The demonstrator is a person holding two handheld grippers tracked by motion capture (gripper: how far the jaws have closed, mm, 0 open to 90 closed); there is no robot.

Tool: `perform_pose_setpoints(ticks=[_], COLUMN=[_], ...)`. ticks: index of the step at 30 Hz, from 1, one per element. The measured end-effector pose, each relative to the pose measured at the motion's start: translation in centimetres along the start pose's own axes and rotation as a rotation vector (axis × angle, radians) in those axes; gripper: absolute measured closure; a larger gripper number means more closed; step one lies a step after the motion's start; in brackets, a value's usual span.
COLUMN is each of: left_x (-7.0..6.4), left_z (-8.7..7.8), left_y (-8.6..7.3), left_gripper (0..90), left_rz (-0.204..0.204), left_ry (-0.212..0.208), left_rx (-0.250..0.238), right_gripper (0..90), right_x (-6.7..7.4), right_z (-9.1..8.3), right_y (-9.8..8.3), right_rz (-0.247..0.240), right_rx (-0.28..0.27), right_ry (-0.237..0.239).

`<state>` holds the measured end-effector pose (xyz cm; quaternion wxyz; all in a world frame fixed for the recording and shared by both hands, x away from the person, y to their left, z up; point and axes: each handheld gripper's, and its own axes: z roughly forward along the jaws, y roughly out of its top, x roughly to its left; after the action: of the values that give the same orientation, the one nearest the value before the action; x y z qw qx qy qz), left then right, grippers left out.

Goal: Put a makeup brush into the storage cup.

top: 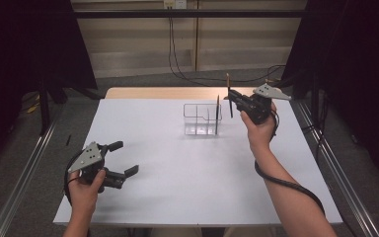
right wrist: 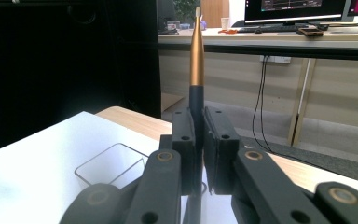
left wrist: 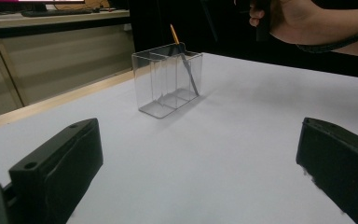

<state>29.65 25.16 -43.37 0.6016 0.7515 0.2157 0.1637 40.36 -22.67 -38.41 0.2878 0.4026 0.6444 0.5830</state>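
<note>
A clear plastic holder [top: 201, 118] with several compartments stands at the back middle of the white table [top: 177, 168]. One dark pen [top: 217, 116] with an orange end leans inside its right compartment, and the left gripper view shows that pen [left wrist: 189, 70] in the holder [left wrist: 165, 79]. My right gripper [top: 232, 96] is just right of the holder and above the table, shut on a second dark pen [top: 229, 94] held upright. In the right gripper view that pen's gold tip [right wrist: 196, 60] rises from between the closed jaws [right wrist: 199, 135]. My left gripper [top: 127, 157] rests open and empty near the front left.
The table's wooden back strip [top: 177, 92] lies behind the holder. Black curtains hang at both sides, and metal rails [top: 24, 168] run along the floor. Cables [top: 177, 54] hang on the back wall. A desk with monitors [right wrist: 298, 9] stands far behind.
</note>
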Motion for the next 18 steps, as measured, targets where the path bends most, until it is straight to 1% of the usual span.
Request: perform_pose_setpoints(ticks=[5,10,15,17,18], left_x=[0.0,0.1,0.1,0.1,0.1], left_z=[-0.1,-0.1,-0.1,-0.1,-0.1], left_y=[0.0,-0.1,-0.1,-0.1,-0.2], left_gripper=[0.4,0.4,0.4,0.4,0.4], left_rz=[0.002,0.001,-0.008,-0.004,-0.01], left_ry=[0.002,0.004,-0.001,0.0,0.0], left_rx=[-0.002,-0.002,-0.002,0.0,-0.005], right_gripper=[83.4,83.4,83.4,83.4,83.4], right_x=[0.3,0.4,0.5,0.5,0.5], right_z=[0.6,0.8,1.2,1.3,1.3], right_y=[0.0,0.0,0.2,0.3,0.4], right_rz=[0.001,0.002,-0.002,-0.004,-0.004], right_rx=[0.01,0.012,0.008,0.003,0.001], right_ry=[0.002,0.009,0.017,0.019,0.02])
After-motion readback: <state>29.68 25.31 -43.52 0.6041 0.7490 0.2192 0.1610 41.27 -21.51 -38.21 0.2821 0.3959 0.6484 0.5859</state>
